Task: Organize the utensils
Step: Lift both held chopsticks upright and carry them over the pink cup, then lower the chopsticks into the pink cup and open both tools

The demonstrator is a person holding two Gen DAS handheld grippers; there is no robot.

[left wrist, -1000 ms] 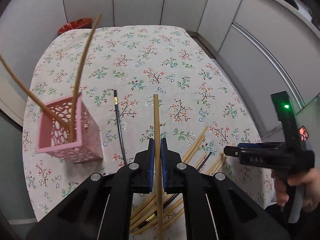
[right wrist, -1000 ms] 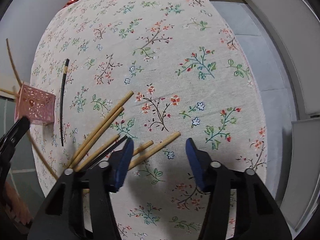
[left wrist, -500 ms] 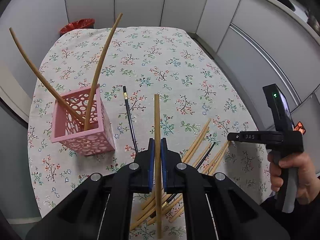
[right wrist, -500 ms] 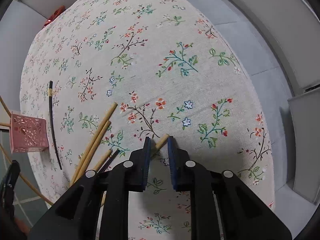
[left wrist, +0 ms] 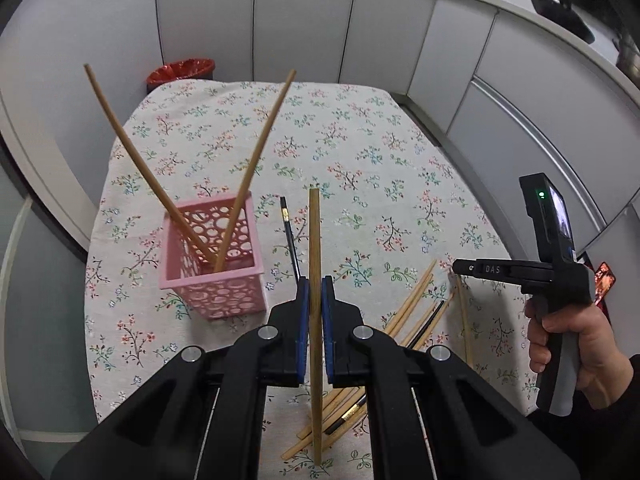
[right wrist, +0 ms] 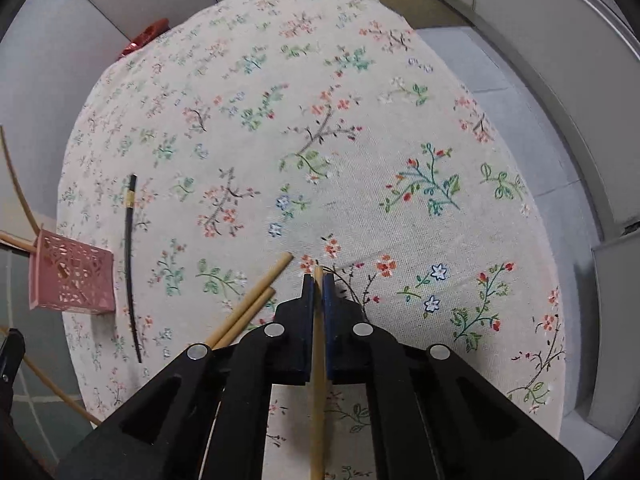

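Over the floral worktop (left wrist: 360, 152) we hold a wooden chopstick (left wrist: 314, 248) in the left claw (left wrist: 315, 300), while the right claw (right wrist: 318, 300) has just been closing onto another chopstick (right wrist: 317, 400) from the pile, so next comes carrying both to the pink basket (left wrist: 216, 288).

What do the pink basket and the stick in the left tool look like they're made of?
Pink basket: likely moulded plastic, given its uniform matte pink and neatly punched round holes. Stick in the left tool: probably bamboo or wood, tan, matte, with faint lengthwise grain.
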